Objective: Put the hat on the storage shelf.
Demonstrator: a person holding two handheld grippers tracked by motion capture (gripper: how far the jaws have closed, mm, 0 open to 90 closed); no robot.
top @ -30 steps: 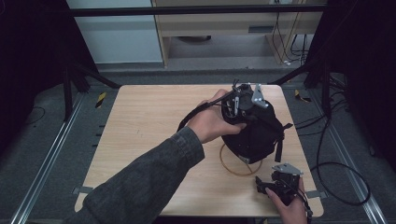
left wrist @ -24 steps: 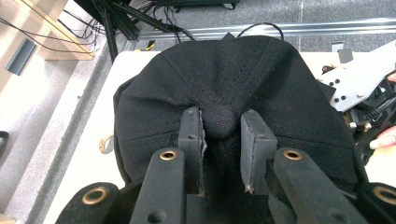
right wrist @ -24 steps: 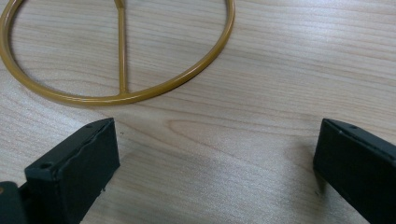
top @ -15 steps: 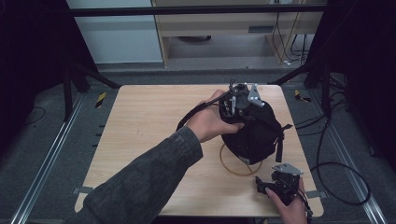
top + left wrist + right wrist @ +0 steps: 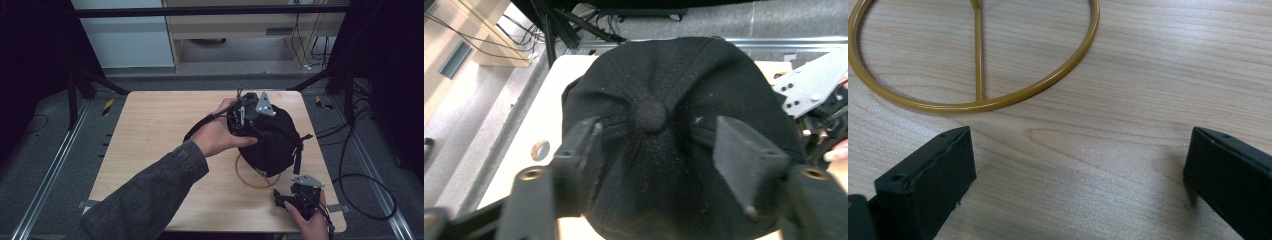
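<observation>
A black cap sits on a stand with a yellow ring base at the right of the wooden table. My left gripper is held on top of the cap. In the left gripper view its jaws have just been opening. My left gripper now stands apart on either side of the top button on the cap, with the crown between the jaws and not pinched. My right gripper rests low at the table's near right corner. In its own view my right gripper is open over bare wood, just short of the yellow ring.
Cables trail over the floor to the right of the table. A metal frame and rails surround the table. The left half of the tabletop is bare wood. A small round hole shows in the tabletop beside the cap.
</observation>
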